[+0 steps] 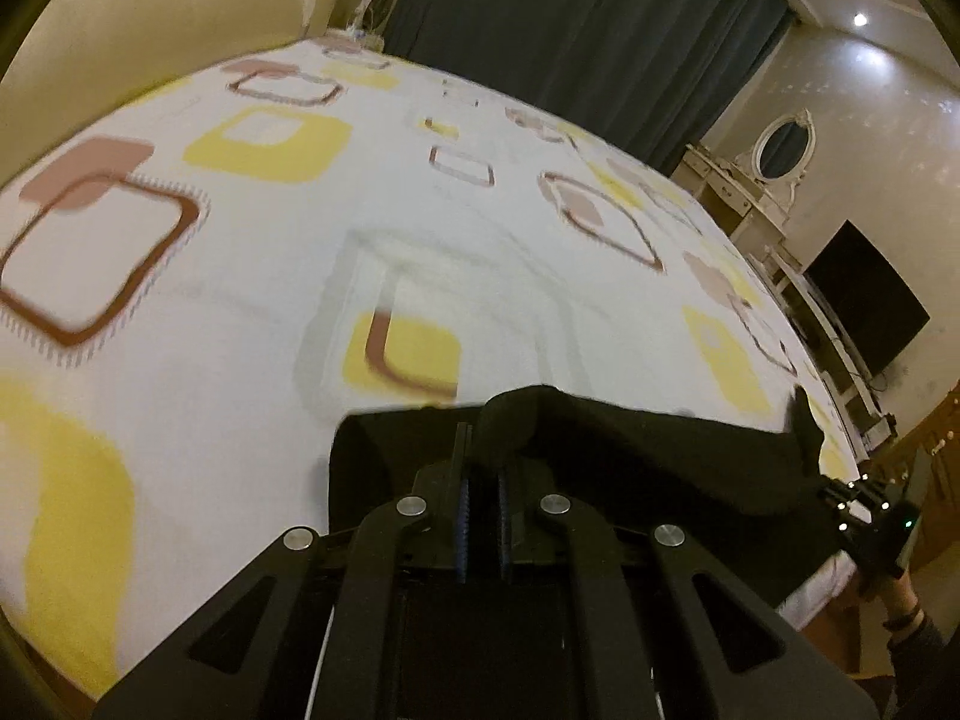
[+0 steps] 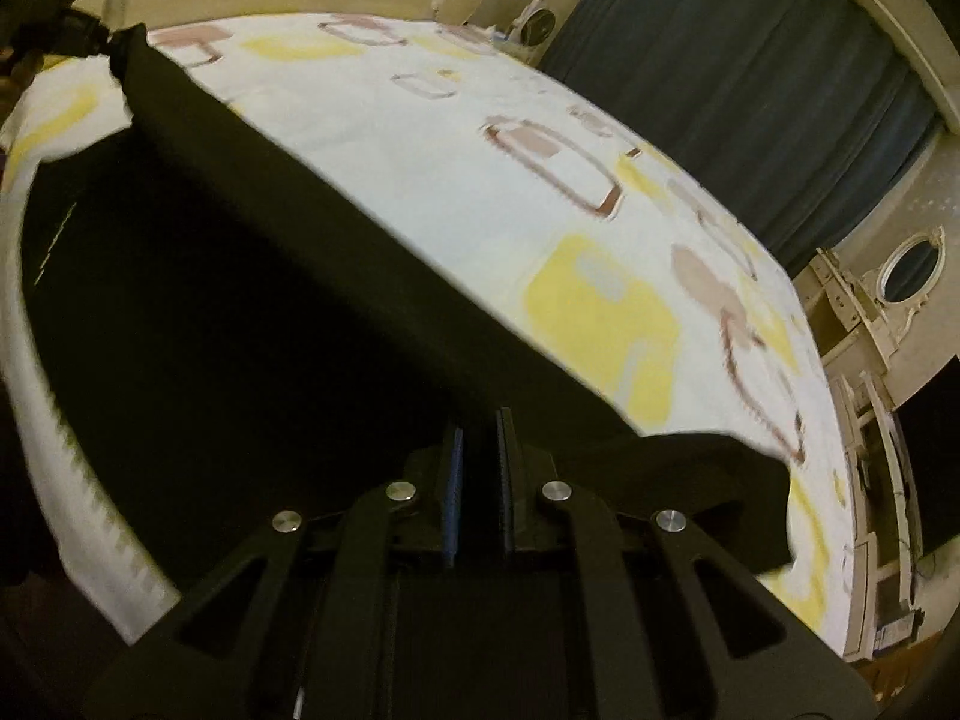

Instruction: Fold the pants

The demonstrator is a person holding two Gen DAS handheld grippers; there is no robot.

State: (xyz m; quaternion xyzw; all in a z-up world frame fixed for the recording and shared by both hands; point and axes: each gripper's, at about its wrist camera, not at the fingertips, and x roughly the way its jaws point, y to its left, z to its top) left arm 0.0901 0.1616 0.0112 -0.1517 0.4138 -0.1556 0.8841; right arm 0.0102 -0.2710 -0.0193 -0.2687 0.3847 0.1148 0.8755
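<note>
Through the left wrist camera I saw my left tool point(image 1: 483, 468) clenched on a bunched fold of the black fabric pants point(image 1: 630, 456), the two fingers pressed close with cloth pinched between the ribbed blue pads point(image 1: 463, 516). From that pinch the top edge of the pants ran taut to the right, where my right tool point(image 1: 825, 483) gripped the other corner, with small lights showing on its body. The pants hung at the near edge of the bed, in front of the white bedsheet printed with yellow and brown rounded squares point(image 1: 420, 228), which lay blurred.

The right wrist camera showed my right tool point(image 2: 480, 450) likewise clamped on the pants point(image 2: 270, 276), dark cloth filling the narrow gap between its fingers. The fabric stretched as a broad dark sheet toward the far left, where my left tool point(image 2: 99, 45) held the other end. The patterned bedsheet point(image 2: 480, 180) spread beyond and to the right of the cloth.

Beyond the bed stood a cream padded headboard point(image 1: 150, 30), dark blue curtains point(image 1: 570, 30), a white dresser with an oval mirror point(image 1: 780, 147) and a black flat screen point(image 1: 864, 300) on the right.
</note>
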